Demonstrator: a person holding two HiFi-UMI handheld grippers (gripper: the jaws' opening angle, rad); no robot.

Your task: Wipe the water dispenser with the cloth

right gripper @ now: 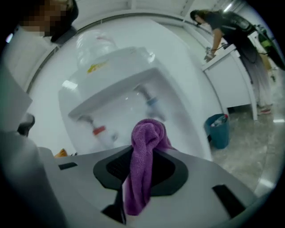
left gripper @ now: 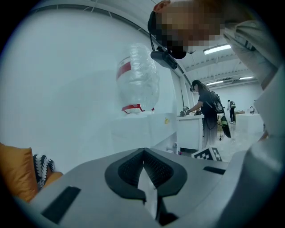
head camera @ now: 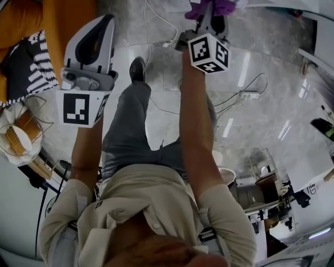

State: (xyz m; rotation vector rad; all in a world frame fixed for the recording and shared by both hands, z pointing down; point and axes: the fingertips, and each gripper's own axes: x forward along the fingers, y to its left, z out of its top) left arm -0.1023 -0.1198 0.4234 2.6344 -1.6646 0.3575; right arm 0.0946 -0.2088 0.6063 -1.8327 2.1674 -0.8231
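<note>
In the right gripper view the white water dispenser (right gripper: 120, 95) fills the space close ahead, blurred, with a red tap (right gripper: 99, 130), a blue tap (right gripper: 152, 101) and a clear bottle (right gripper: 95, 44) on top. My right gripper (right gripper: 142, 153) is shut on a purple cloth (right gripper: 144, 164), which bunches above the jaws just short of the taps. The head view has that gripper (head camera: 211, 23) at the top with the cloth (head camera: 214, 7). My left gripper (left gripper: 143, 156) is shut and holds nothing. It points toward the dispenser (left gripper: 142, 129) and its bottle (left gripper: 138, 80) from farther off, and sits at upper left in the head view (head camera: 95, 39).
An orange sofa (head camera: 31, 21) with a black-and-white cushion (head camera: 28, 65) stands to the left. A power strip with cables (head camera: 245, 95) lies on the floor. A blue bin (right gripper: 218, 129) sits right of the dispenser. Another person (left gripper: 207, 111) works at a white counter beyond.
</note>
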